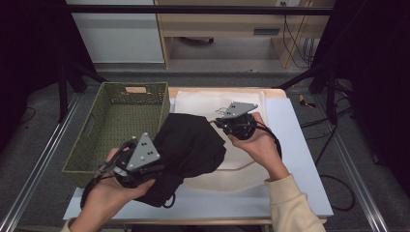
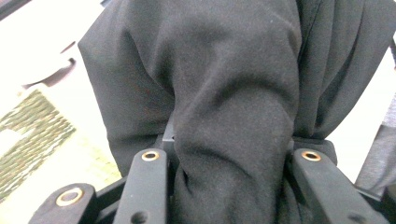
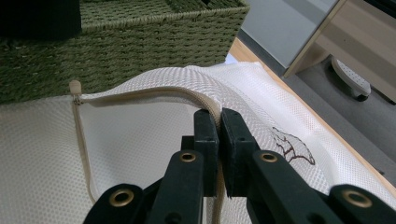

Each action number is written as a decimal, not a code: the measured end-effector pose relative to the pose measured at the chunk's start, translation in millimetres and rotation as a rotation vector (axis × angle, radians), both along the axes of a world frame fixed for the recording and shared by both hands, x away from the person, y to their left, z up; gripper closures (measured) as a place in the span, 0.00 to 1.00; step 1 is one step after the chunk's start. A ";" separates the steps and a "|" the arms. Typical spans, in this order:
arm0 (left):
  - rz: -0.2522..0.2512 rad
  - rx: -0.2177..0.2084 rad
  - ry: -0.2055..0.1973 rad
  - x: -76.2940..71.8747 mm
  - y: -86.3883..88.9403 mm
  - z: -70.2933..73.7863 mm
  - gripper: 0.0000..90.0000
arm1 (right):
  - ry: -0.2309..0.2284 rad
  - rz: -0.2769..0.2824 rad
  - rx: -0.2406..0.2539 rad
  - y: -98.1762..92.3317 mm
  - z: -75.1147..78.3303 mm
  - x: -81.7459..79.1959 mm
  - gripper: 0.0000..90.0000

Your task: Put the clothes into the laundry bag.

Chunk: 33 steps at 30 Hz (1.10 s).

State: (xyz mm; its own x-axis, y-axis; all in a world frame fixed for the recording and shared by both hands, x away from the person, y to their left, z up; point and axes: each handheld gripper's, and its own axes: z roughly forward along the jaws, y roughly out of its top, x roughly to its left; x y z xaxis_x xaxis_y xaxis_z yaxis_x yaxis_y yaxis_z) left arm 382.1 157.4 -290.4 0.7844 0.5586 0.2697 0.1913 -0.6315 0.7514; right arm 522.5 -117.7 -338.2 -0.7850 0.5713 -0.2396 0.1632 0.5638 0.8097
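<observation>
Black cloth, a soft limp garment (image 1: 191, 145), hangs bunched at centre frame in the high view, over the white mesh laundry bag (image 1: 241, 166) on the surface. It looks light and floppy, best held by a thick gathered fold, as the left claw (image 2: 229, 158) clamps it. The right claw (image 3: 219, 126) pinches the bag's zipper edge (image 3: 154, 93), thin and slippery, beside the green basket (image 1: 84, 140).

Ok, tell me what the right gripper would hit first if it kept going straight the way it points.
Probably the green woven basket: the right gripper, shut on the white mesh bag at its zipper edge, points toward the basket's wall, though depth is unclear.
</observation>
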 end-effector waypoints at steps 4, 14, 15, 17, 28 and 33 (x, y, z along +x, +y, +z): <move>-0.042 0.013 0.018 -3.2 -17.8 -9.7 0.69 | 0.000 -0.001 0.004 -0.4 1.0 -1.1 0.96; -0.088 0.038 0.053 -0.8 -42.0 -30.3 0.69 | 0.001 -0.002 0.004 -0.4 0.6 0.0 0.96; -0.086 0.037 0.064 -0.1 -43.1 -32.0 0.69 | 0.001 -0.002 0.004 -0.6 0.7 0.1 0.96; -0.088 0.035 0.072 2.1 -44.8 -34.7 0.69 | 0.000 -0.003 0.005 -1.3 0.9 0.4 0.96; -0.113 0.062 0.068 4.7 -54.4 -46.8 0.69 | -0.003 -0.001 -0.002 -0.4 0.9 1.1 0.96; -0.142 0.069 0.099 5.5 -62.3 -54.4 0.69 | -0.012 -0.001 -0.004 -1.2 4.0 0.5 0.96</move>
State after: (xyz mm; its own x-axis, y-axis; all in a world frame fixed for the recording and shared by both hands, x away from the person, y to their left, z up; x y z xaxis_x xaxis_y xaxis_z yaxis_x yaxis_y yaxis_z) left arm 387.6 95.1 -344.9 0.8787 0.4233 0.2207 0.1677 -0.7066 0.6875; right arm 523.0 -118.9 -334.2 -0.7814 0.5712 -0.2513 0.1540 0.5668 0.8094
